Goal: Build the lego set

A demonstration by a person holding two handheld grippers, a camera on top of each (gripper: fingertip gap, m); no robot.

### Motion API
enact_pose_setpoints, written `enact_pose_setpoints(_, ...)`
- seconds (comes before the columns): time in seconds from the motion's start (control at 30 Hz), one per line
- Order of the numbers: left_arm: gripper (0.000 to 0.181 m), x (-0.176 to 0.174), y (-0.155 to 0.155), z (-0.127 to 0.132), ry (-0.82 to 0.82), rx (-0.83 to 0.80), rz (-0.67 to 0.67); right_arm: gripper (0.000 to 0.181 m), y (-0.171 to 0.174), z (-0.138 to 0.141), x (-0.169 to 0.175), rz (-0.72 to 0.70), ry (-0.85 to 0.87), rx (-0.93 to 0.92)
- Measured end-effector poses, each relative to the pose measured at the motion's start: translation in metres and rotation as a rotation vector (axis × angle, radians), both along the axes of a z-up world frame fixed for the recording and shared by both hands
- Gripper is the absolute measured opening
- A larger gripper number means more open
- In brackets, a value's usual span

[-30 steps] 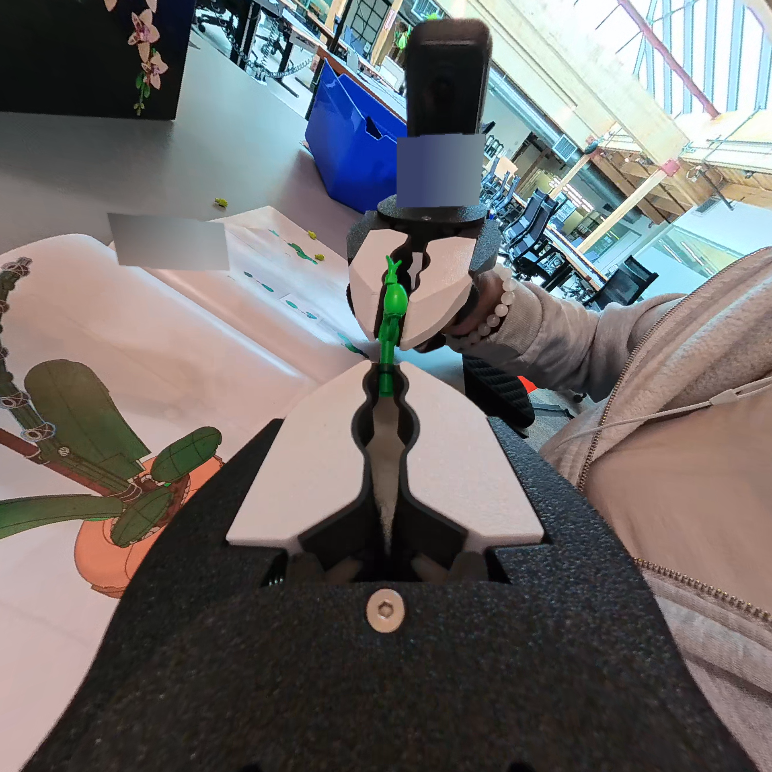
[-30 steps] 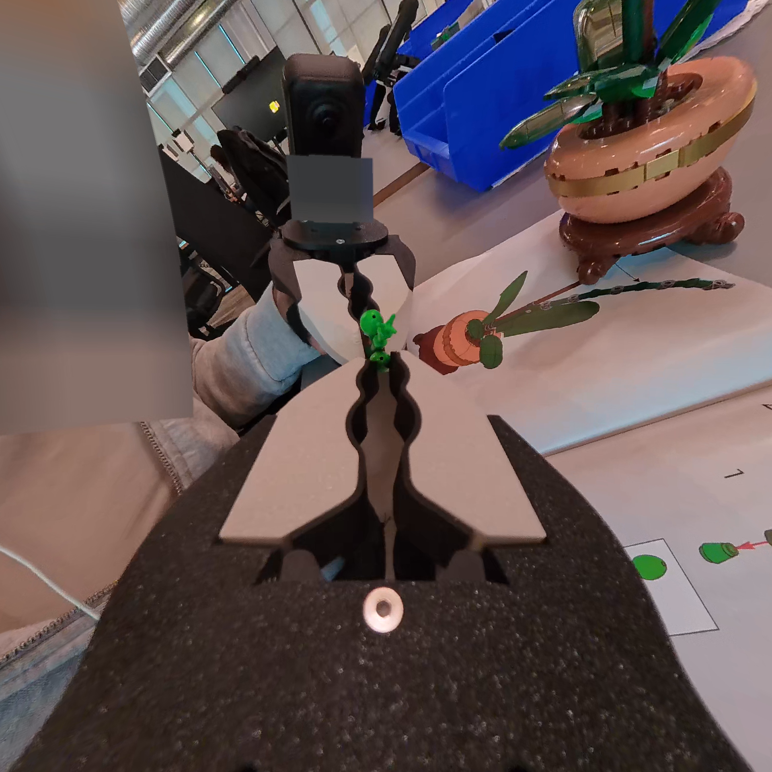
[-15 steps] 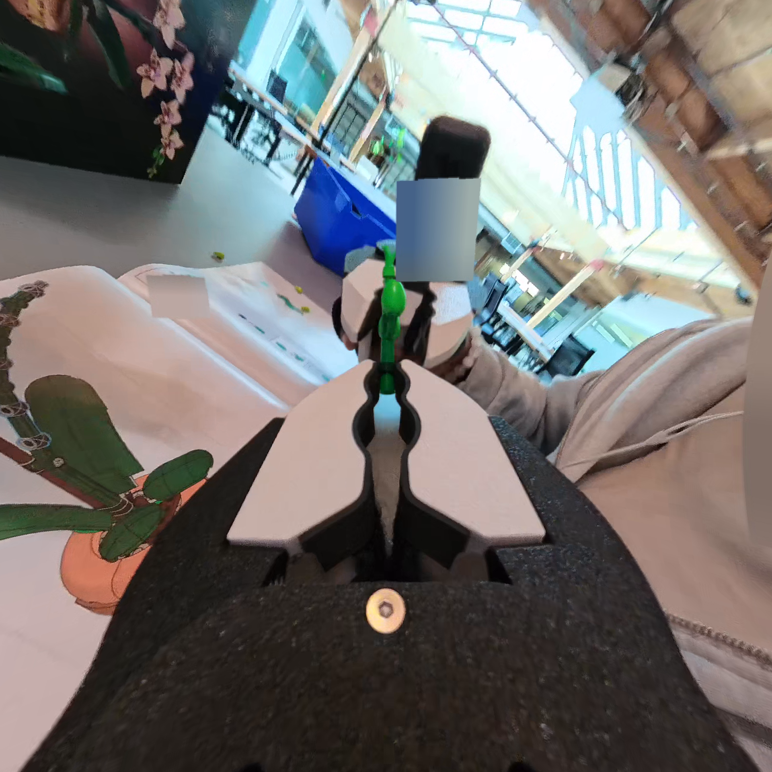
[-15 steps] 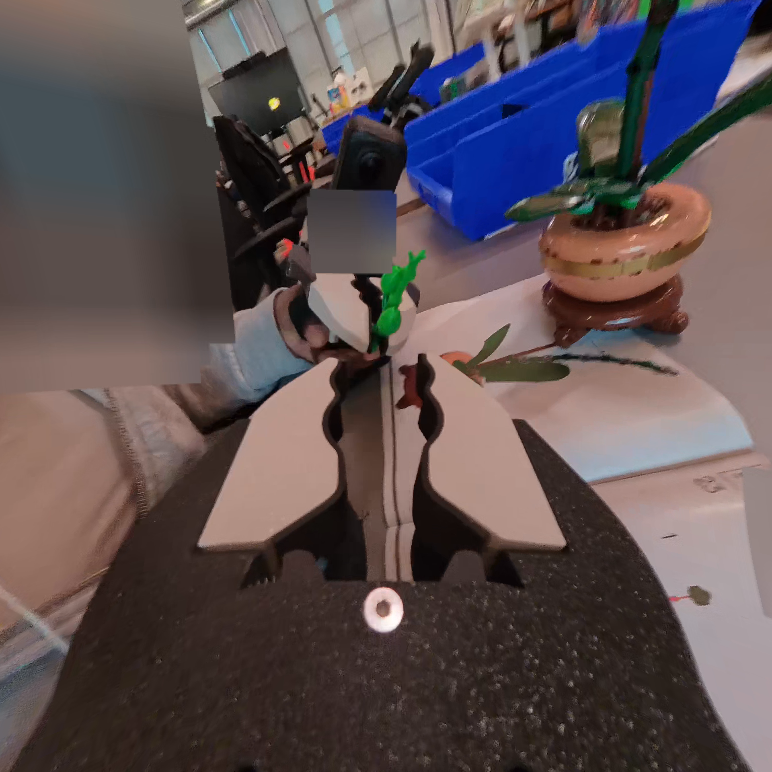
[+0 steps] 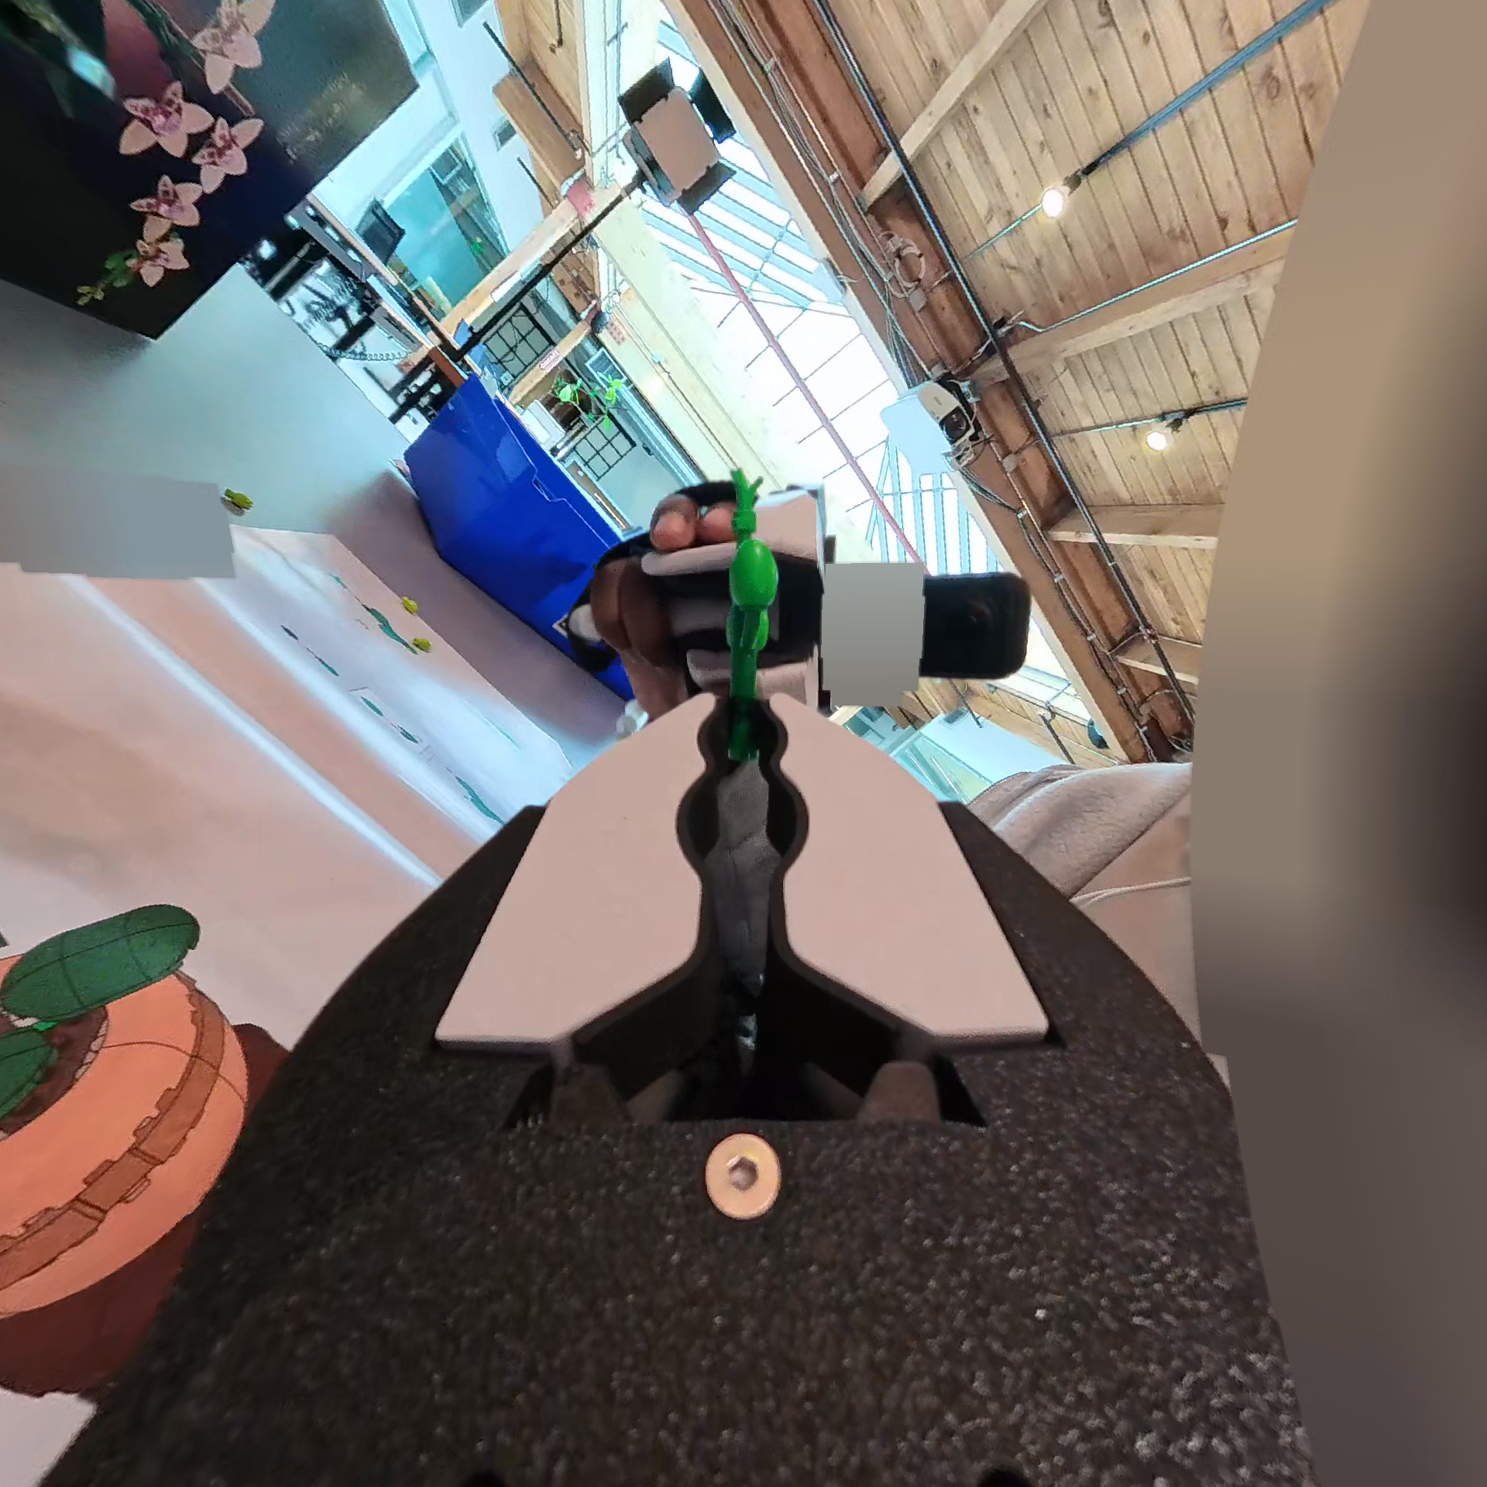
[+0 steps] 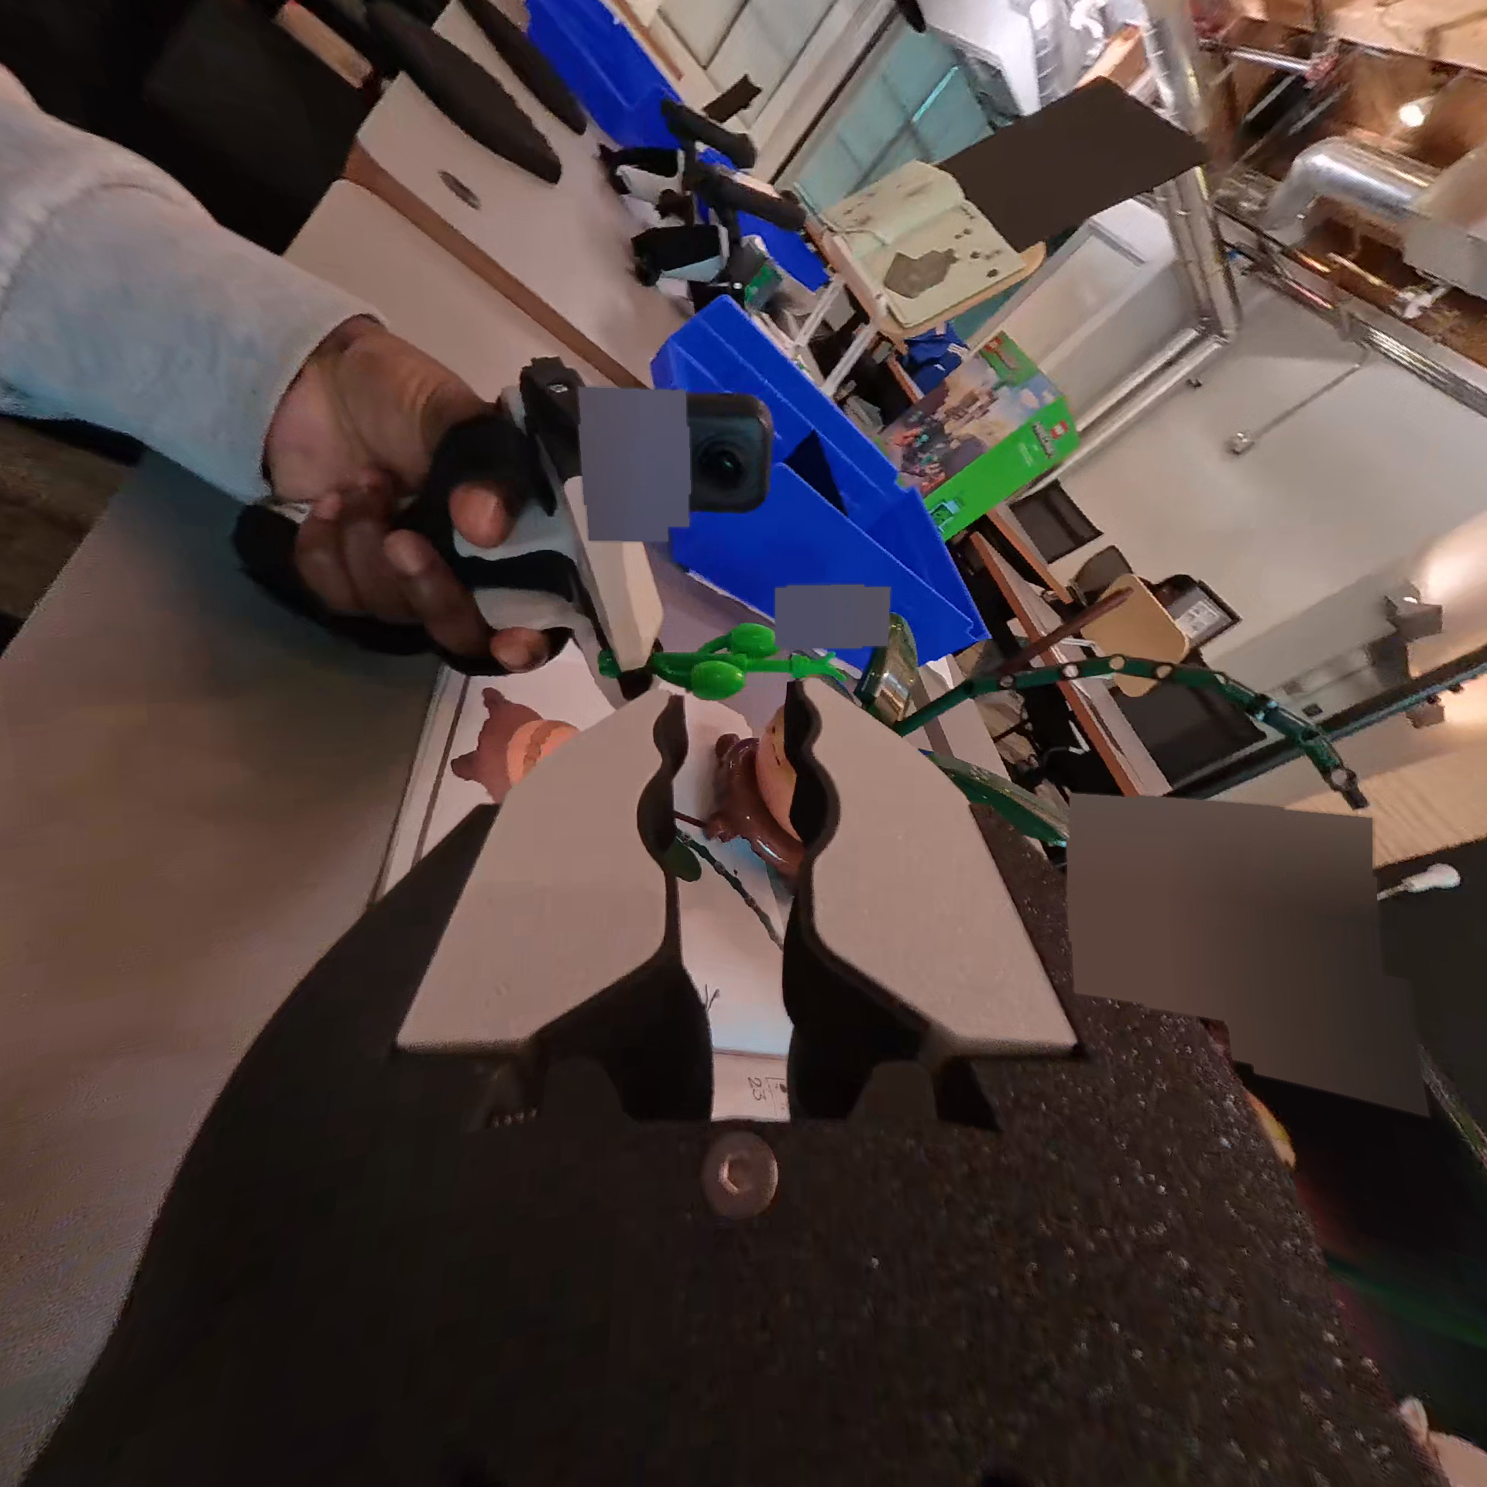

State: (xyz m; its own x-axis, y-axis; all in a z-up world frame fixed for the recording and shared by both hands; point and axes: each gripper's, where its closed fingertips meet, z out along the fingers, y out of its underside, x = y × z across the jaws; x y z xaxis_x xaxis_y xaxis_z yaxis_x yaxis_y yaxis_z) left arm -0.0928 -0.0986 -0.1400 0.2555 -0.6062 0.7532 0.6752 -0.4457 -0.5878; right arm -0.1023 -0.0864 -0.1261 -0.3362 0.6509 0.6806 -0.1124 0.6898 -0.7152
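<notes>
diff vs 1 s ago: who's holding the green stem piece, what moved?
The right gripper let go: its jaws, shut on the green stem piece a second ago, now stand open and have backed off it. Both grippers tilted, so the views swung up toward the ceiling. The left gripper stayed shut on the stem's base; the orchid pot model stayed on the table.

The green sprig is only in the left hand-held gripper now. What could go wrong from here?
1. The left hand-held gripper pinches the green sprig only at its lower end, at the very fingertips; most of it sticks out, so a bump could twist it loose.
2. The right hand-held gripper is open, so nothing backs up the hold.
3. The built orchid's arching stem stands close by and could snag.
</notes>
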Motion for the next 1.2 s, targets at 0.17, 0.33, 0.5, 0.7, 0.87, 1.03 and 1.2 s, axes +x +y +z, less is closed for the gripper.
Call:
enact_pose_setpoints(0.17,0.005,0.005,-0.003,0.002,0.005,0.008,-0.029,0.028,-0.005,-0.007,0.000,0.047,-0.074,0.055)
enact_pose_setpoints(0.33,0.005,0.008,-0.002,0.002,0.010,0.005,-0.034,0.014,-0.007,-0.006,-0.002,0.052,-0.074,0.076)
enact_pose_setpoints(0.5,0.005,0.008,-0.001,0.000,0.008,0.002,-0.027,0.013,-0.005,-0.007,-0.003,0.033,-0.071,0.085)
enact_pose_setpoints(0.7,0.005,0.006,0.000,0.000,0.010,0.002,-0.004,0.013,-0.004,-0.007,-0.006,-0.001,-0.061,0.068)
enact_pose_setpoints(0.87,0.005,0.004,0.001,0.001,0.019,0.008,0.015,0.012,-0.003,-0.006,-0.007,-0.020,-0.041,0.039)
enact_pose_setpoints(1.03,0.006,0.005,0.000,0.002,0.050,0.034,0.016,0.021,0.008,0.003,-0.004,-0.076,-0.018,-0.008)
enact_pose_setpoints(1.2,0.005,0.003,-0.001,0.003,0.084,0.077,0.033,0.028,0.018,0.016,0.024,-0.008,-0.065,-0.613)
